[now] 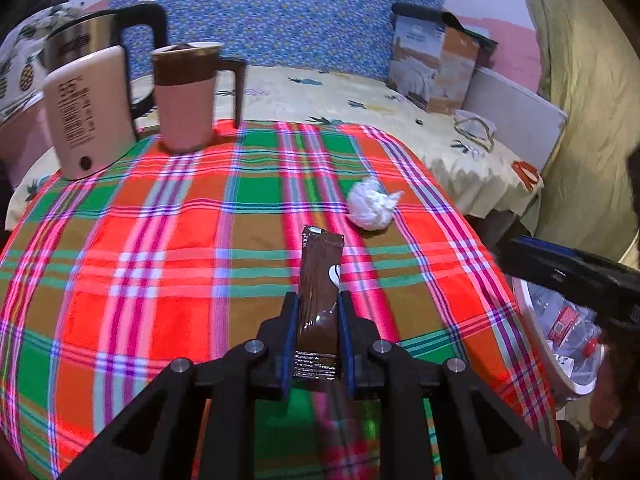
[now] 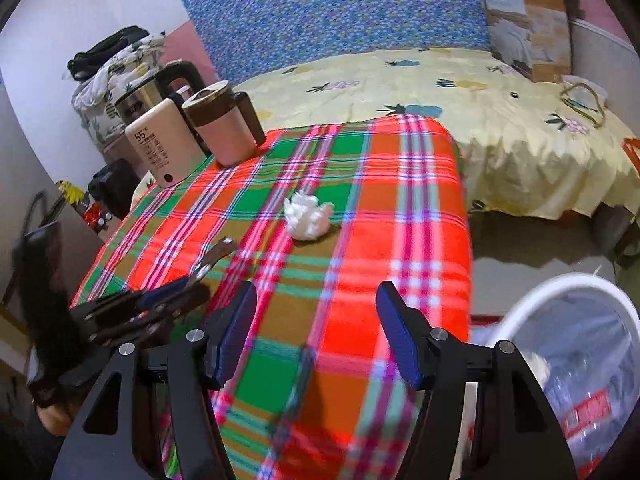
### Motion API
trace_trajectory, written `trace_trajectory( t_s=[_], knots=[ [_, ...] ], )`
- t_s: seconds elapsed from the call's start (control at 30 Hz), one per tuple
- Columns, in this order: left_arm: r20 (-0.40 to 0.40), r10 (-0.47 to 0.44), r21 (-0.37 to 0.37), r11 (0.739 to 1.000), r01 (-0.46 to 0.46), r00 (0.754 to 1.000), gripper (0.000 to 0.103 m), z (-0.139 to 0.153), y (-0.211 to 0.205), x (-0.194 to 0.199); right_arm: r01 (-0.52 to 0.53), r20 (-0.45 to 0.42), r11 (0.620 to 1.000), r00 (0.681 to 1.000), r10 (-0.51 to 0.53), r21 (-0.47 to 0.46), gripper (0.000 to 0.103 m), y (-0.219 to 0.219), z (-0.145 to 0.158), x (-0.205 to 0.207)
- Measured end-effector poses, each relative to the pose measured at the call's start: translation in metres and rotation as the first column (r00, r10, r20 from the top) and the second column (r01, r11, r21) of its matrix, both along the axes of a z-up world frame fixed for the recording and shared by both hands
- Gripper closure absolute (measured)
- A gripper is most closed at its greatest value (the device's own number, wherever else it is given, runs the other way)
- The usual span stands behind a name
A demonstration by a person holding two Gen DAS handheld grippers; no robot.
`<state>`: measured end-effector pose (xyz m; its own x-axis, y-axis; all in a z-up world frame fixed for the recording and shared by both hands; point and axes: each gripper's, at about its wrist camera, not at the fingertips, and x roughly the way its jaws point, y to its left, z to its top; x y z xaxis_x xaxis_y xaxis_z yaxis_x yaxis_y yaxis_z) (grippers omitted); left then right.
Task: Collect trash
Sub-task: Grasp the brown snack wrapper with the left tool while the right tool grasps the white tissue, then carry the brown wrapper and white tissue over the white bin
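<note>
Left gripper (image 1: 318, 300) clamping brown sachet (image 1: 320, 276), right gripper (image 2: 316, 292) agape

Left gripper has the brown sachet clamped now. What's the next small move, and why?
Probably carry the left gripper with its long brown foil sachet right, over the white-rimmed trash bin with a clear liner beside the plaid-covered table: the sachet is pinched, the bin sits just past that edge.

Right gripper (image 2: 316, 332) with fingers (image 2: 400, 340) spread and empty above a plaid-covered desk (image 2: 420, 208) bearing a crumpled white tissue (image 2: 306, 216), with the left gripper (image 2: 188, 284) clamping a brown sachet (image 2: 216, 256) at left, a white bin (image 2: 532, 300) at lower right, and a mug (image 2: 224, 128) beside a kettle (image 2: 160, 88) at the far corner.
</note>
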<state>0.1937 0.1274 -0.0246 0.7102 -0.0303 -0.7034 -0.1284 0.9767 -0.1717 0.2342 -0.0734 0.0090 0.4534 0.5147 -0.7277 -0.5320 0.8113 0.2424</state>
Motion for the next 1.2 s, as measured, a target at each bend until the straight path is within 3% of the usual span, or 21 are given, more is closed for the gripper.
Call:
trace_trajectory(
  t_s=[0.3, 0.63, 0.77, 1.2],
  knots=[
    [0.021, 0.058, -0.041, 0.998, -0.057, 0.998, 0.083, -0.001, 0.022, -0.014, -0.021, -0.018, 0.998, 1.000, 0.020, -0.062, 0.039, 0.044, -0.020, 0.037],
    [0.016, 0.061, -0.063, 0.996, -0.060, 0.998, 0.083, -0.009, 0.030, -0.014, -0.014, -0.063, 0.994, 0.998, 0.007, -0.104, 0.039, 0.062, -0.040, 0.063],
    [0.012, 0.060, -0.066, 0.996, -0.059, 0.998, 0.083, -0.011, 0.030, -0.012, -0.007, -0.064, 0.995, 0.998, 0.001, -0.099, 0.064, 0.061, -0.040, 0.064],
    [0.013, 0.059, -0.039, 0.998, -0.059, 0.998, 0.083, -0.002, 0.015, -0.022, 0.006, -0.033, 1.000, 0.999, -0.007, -0.021, 0.067, 0.023, -0.012, 0.024]
  ],
)
